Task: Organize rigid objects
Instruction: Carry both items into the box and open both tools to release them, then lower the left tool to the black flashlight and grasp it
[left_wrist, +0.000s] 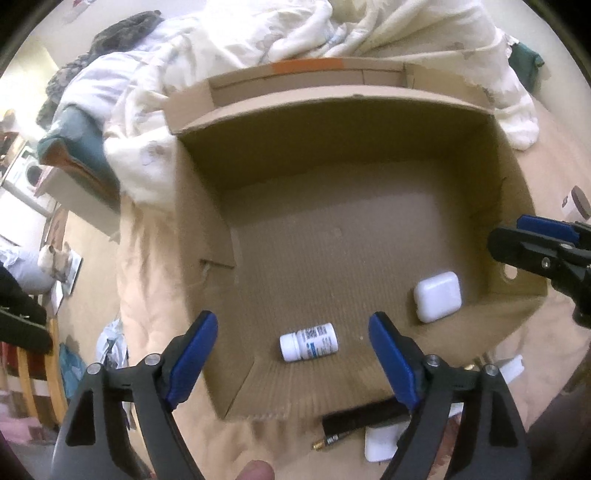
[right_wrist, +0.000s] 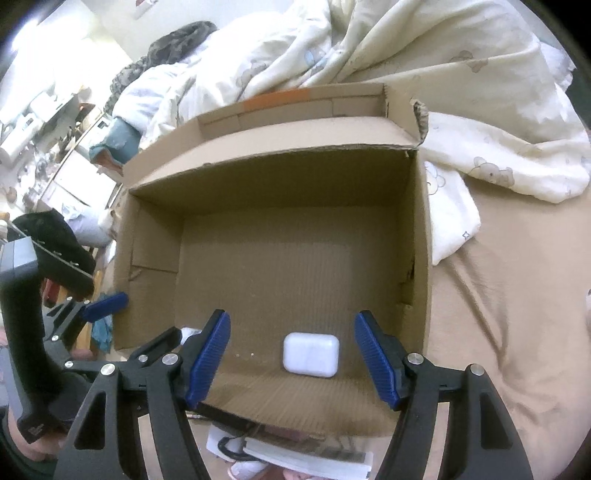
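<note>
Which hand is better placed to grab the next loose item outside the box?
Probably the left gripper: its open jaws hang nearest the black strip outside the cardboard box.

Both hand-held grippers (left_wrist: 291, 354) (right_wrist: 291, 354) agape, empty

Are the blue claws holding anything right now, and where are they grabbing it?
Nothing is held. The left gripper hangs open above the small white pill bottle, and the right gripper hangs open above the white rounded plastic case, both lying in the brown cardboard box.
</note>
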